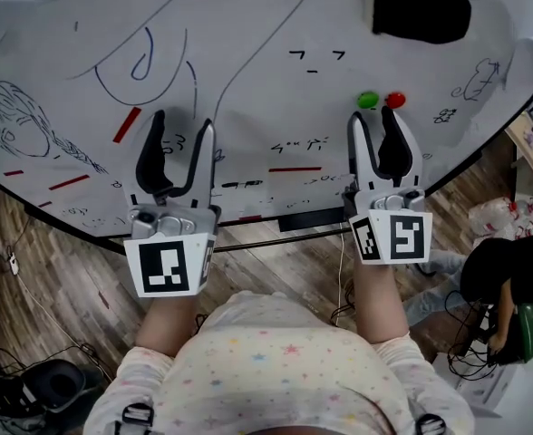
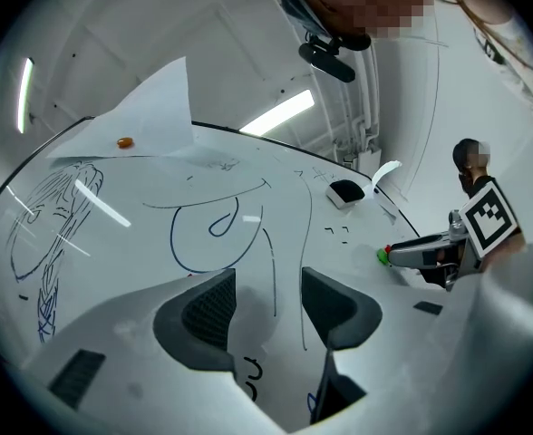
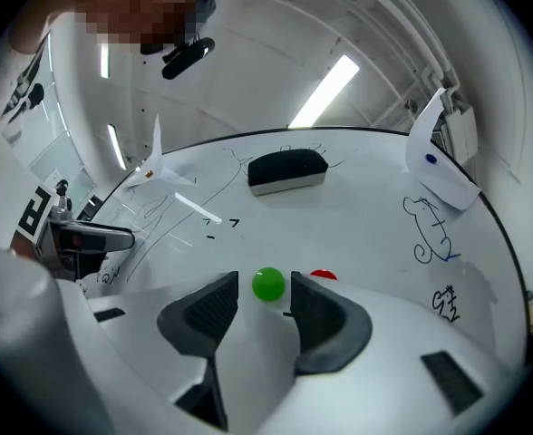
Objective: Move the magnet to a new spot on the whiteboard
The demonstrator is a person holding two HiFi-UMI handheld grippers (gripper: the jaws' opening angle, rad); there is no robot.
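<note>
No legible text, whiteboard (image 1: 248,71) scribbles (image 1: 295,145) only

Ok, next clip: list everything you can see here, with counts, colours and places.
whiteboard: one, white, pen sketches, fills the upper head view
green magnet: one, board's right part
red magnet: one, beside the green
orange magnet: one, at a paper corner
eraser: one, black, top right
paper sheets: two, white, opposite board edges
floor: wood, below the board
other person: one, lower right
left gripper: open, empty
right gripper: open, green magnet just ahead
</note>
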